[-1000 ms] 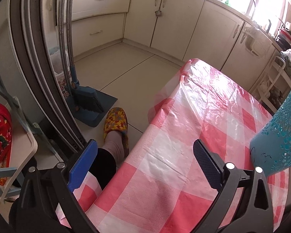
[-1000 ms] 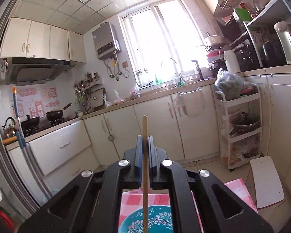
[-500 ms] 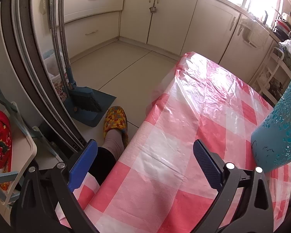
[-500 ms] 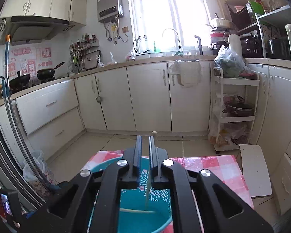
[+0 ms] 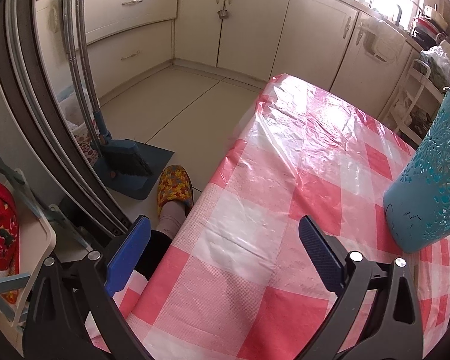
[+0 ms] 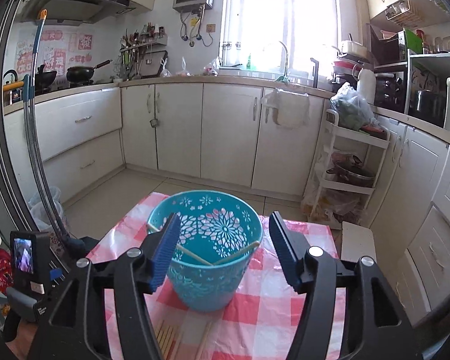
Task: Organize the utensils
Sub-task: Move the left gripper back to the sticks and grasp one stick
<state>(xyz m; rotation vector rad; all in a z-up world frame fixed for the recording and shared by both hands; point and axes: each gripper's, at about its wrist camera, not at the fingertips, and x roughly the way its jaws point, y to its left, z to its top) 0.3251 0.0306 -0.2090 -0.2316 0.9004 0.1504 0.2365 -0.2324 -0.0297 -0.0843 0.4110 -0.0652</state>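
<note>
On the table [image 6: 264, 309], the teal basket [image 6: 205, 249] stands toward the far edge with two chopsticks [image 6: 195, 256] crossed inside and more chopsticks [image 6: 168, 334] lying at the near edge, while the right gripper [image 6: 225, 252] and left gripper [image 5: 222, 255] both gape, holding nothing.

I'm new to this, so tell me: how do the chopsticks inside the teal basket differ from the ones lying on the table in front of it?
The chopsticks in the basket lean crossed against the teal basket walls; the chopsticks on the table lie flat on the checked cloth. Two are inside, while a larger bunch waits outside, partly hidden by the right gripper. All are pale wooden sticks.
</note>
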